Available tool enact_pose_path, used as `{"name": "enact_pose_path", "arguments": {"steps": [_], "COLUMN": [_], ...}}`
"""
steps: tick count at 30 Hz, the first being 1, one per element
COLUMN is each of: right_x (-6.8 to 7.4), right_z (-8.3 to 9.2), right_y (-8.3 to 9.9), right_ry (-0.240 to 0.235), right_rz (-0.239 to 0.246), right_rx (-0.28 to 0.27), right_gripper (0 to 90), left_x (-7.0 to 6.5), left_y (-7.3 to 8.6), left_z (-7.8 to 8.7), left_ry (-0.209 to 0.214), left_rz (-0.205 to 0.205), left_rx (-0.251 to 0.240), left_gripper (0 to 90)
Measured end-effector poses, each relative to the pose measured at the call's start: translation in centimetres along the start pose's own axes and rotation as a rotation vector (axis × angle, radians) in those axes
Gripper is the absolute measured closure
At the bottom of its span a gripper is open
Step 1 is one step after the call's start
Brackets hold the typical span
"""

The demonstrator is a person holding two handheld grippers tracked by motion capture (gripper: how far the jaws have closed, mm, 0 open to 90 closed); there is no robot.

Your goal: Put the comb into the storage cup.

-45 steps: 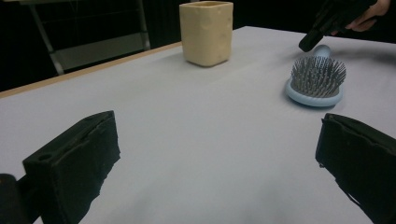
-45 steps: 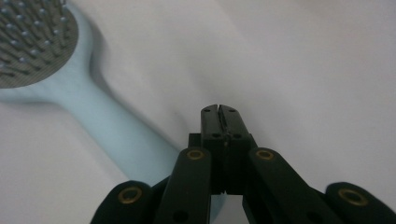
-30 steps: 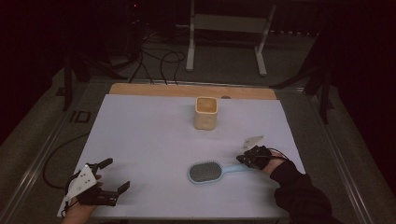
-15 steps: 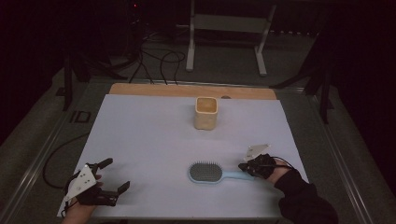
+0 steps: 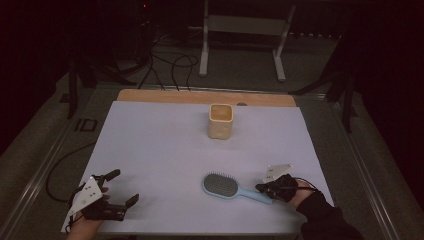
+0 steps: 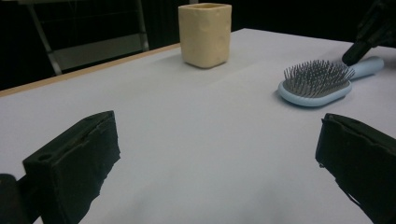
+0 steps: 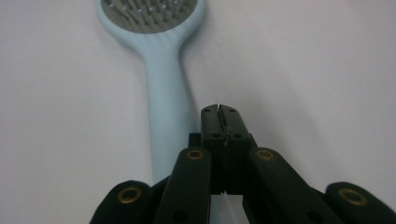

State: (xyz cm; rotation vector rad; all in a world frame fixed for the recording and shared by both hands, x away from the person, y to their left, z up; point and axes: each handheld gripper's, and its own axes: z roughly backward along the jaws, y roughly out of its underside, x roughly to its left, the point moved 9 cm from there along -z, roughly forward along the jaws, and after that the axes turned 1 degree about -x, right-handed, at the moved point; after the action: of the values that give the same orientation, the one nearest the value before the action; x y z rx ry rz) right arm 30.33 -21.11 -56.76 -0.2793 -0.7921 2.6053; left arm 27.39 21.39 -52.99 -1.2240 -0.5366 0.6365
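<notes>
Right gripper, jaws clenched on nothing, sits just beside the handle of the blue hairbrush lying near-right on the counter, left gripper released and idle: apparently a nudge or pre-grasp, needing jaws opened next.

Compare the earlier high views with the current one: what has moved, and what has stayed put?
The right gripper, jaws shut and empty, has slid toward the table's near edge, along the handle of the light-blue plastic hairbrush. Nothing was grasped or released. The hairbrush, the cream square cup and the open left gripper stayed where they were.
</notes>
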Motion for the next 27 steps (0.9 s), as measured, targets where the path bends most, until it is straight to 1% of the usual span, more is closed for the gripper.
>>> {"name": "enact_pose_path", "arguments": {"steps": [5, 8, 16, 18, 24, 26, 27], "right_x": [0.8, 1.4, 2.8, 3.3, 4.3, 4.7, 4.8], "right_z": [0.1, 0.1, 0.2, 0.2, -0.1, -0.2, -0.2], "right_y": [0.0, 0.1, 0.0, -0.1, -0.5, -0.6, -0.7], "right_ry": [-0.013, -0.018, -0.030, -0.035, -0.048, -0.060, -0.061], "right_rz": [0.017, 0.012, 0.021, 0.032, 0.044, 0.047, 0.056], "right_rx": [0.000, 0.000, 0.000, 0.000, -0.009, -0.006, -0.007], "right_gripper": [90.0, 90.0, 90.0, 90.0, 90.0, 90.0, 90.0], "left_x": [0.0, 0.0, 0.0, 0.0, 0.0, 0.0, 0.1], "left_y": [0.0, 0.0, -0.1, 0.0, 0.0, -0.1, -0.1], "left_z": [0.0, 0.0, 0.0, 0.0, 0.0, 0.0, 0.0], "left_ry": [0.001, -0.001, 0.001, -0.001, -0.003, -0.004, -0.005], "left_rz": [0.002, -0.001, 0.000, 0.000, 0.000, 0.000, 0.001], "left_rx": [-0.003, -0.001, -0.005, 0.000, -0.001, -0.002, -0.005], "left_gripper": [0.0, 0.0, 0.0, 0.0, 0.0, 0.0, 0.0]}}
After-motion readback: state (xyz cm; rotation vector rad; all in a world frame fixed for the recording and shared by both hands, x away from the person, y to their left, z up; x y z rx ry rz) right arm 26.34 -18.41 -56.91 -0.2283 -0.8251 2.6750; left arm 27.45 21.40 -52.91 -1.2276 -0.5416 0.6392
